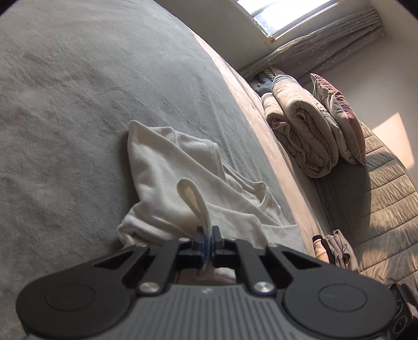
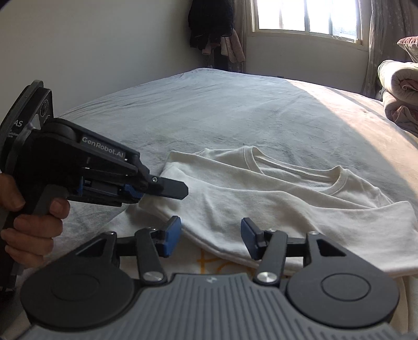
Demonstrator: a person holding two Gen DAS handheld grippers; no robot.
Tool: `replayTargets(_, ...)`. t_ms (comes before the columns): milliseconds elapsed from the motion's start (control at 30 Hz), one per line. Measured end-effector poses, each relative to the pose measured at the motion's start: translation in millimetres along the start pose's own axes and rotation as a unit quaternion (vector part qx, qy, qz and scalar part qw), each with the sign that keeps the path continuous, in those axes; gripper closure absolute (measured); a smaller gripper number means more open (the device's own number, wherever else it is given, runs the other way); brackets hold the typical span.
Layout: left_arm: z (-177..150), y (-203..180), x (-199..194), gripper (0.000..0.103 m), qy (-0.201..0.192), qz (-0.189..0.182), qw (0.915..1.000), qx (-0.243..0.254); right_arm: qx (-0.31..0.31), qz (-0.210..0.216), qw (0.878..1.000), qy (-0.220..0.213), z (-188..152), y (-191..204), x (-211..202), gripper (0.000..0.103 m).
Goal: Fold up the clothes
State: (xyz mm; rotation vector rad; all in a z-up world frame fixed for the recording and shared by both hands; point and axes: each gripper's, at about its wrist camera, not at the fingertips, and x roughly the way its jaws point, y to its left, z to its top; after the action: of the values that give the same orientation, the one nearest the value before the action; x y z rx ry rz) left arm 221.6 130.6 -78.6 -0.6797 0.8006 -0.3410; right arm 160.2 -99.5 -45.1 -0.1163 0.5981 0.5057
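Note:
A white T-shirt [image 2: 274,198] lies partly folded on the grey bed sheet [image 2: 209,112], collar toward the right. It also shows in the left wrist view [image 1: 167,183]. My left gripper [image 1: 208,235] is shut on a fold of the shirt's edge, and a loop of cloth stands up from its jaws. In the right wrist view the left gripper [image 2: 180,189] pinches the shirt's left edge. My right gripper [image 2: 210,230] is open and empty, its blue pads just above the shirt's near hem.
A rolled quilt [image 1: 303,130] and a pillow [image 1: 339,117] lie on a quilted mattress [image 1: 386,196] beside the bed. Small folded clothes [image 1: 337,248] sit near the bed edge. Dark clothes [image 2: 211,23] hang in the far corner by the window [image 2: 305,15].

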Motion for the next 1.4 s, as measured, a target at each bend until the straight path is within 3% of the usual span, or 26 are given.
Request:
replayTargets(333, 32, -36, -27, 0.099, -0.063, 0.001, 0.9946, 0.082, -0.031, -0.120, 0.992, -0.007, -17, -72, -33, 0.039)
replayTargets(467, 41, -39, -31, 0.099, -0.073, 0.024, 0.9917, 0.103, -0.012, -0.153, 0.988, -0.014, -24, -101, -42, 0.036)
replayTargets(700, 41, -13, -20, 0.099, -0.059, 0.071, 0.9910, 0.097, 0.028, -0.173, 0.985, -0.011, -36, -121, -39, 0.036)
replayTargets(833, 39, -1, -17, 0.099, -0.055, 0.072, 0.9932, 0.074, 0.050, -0.184, 0.982, -0.009, -43, -133, -37, 0.037)
replayTargets(933, 39, -2, -16, 0.099, -0.056, 0.072, 0.9930, 0.075, 0.074, -0.164, 0.983, -0.022, -39, -131, -37, 0.037)
replayTargets(1100, 37, -5, -16, 0.099, -0.066, 0.072, 0.9919, 0.081, 0.058, -0.235, 0.970, -0.008, -33, -133, -22, 0.041)
replayTargets(1300, 25, 12, 3, 0.099, -0.036, 0.113, 0.9884, 0.094, 0.173, -0.209, 0.962, 0.023, -56, -166, -26, 0.045)
replayTargets(1400, 23, 20, 2, 0.098, -0.040, 0.103, 0.9900, 0.088, 0.165, -0.207, 0.964, 0.029, -52, -163, -27, 0.045)
